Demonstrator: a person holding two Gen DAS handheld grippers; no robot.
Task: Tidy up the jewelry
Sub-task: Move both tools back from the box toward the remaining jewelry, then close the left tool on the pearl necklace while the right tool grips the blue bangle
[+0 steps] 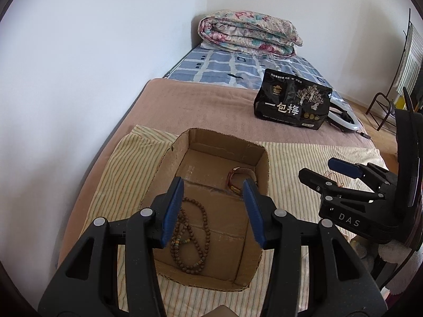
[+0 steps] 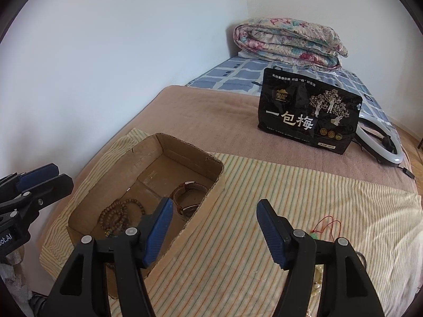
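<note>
An open cardboard box (image 1: 260,158) sits on a striped cloth (image 1: 127,174) on the bed. Inside it lie a brown bead necklace (image 1: 202,227) and a brown-strapped watch (image 1: 236,182). My left gripper (image 1: 213,185) hovers over the box, open, with nothing between its blue pads. In the right wrist view the box (image 2: 208,163), the beads (image 2: 119,216) and the watch (image 2: 189,192) show again. My right gripper (image 2: 214,203) stands open and empty over the box's right edge. A red-string pendant (image 2: 326,224) lies on the cloth to its right. Pale beads (image 2: 317,277) are partly hidden behind the right finger.
A black snack bag (image 2: 306,116) stands on the brown blanket (image 2: 211,111), with a ring light (image 2: 380,148) behind it. A folded floral quilt (image 2: 288,42) lies at the far end. A white wall runs along the left. A metal rack (image 1: 383,105) stands beyond the bed's right edge.
</note>
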